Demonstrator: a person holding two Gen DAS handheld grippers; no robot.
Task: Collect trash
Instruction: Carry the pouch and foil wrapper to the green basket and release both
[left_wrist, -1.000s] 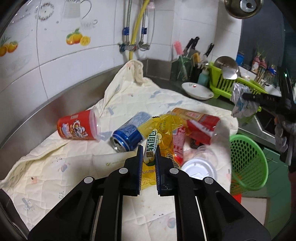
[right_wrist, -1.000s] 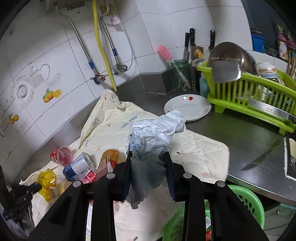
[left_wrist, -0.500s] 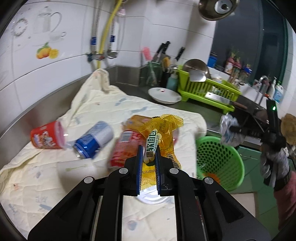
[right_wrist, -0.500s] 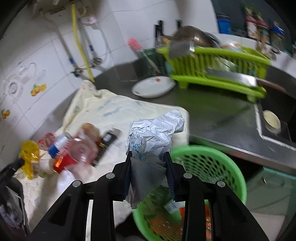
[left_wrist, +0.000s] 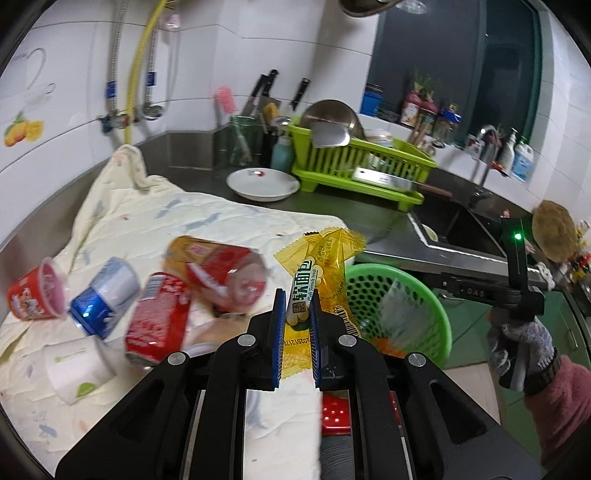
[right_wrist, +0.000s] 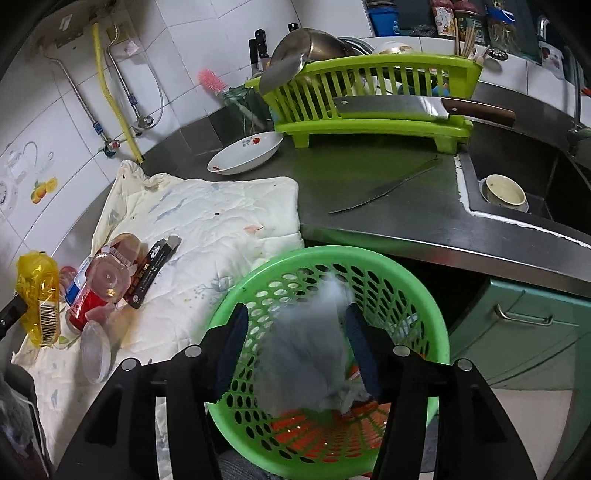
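The right gripper (right_wrist: 293, 347) swung over the basket (right_wrist: 436, 325) and opened, dropping the wad (right_wrist: 306, 362); the left gripper (left_wrist: 297, 314) carried the wrapper (left_wrist: 317, 266) toward it.

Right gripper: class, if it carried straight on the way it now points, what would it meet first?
The right gripper, open, points down into the green basket; first comes the blurred grey paper between its fingers, then probably the basket's bottom.

Round green perforated plastic basket (right_wrist: 424, 317) mouth partly blocked — blurred grey crumpled paper (right_wrist: 306, 354) sits between spread right gripper (right_wrist: 295, 354) jaws. Steel counter (right_wrist: 369, 214) beside cream quilted cloth (right_wrist: 207, 236) open — only long knife (right_wrist: 388, 184) lies there.
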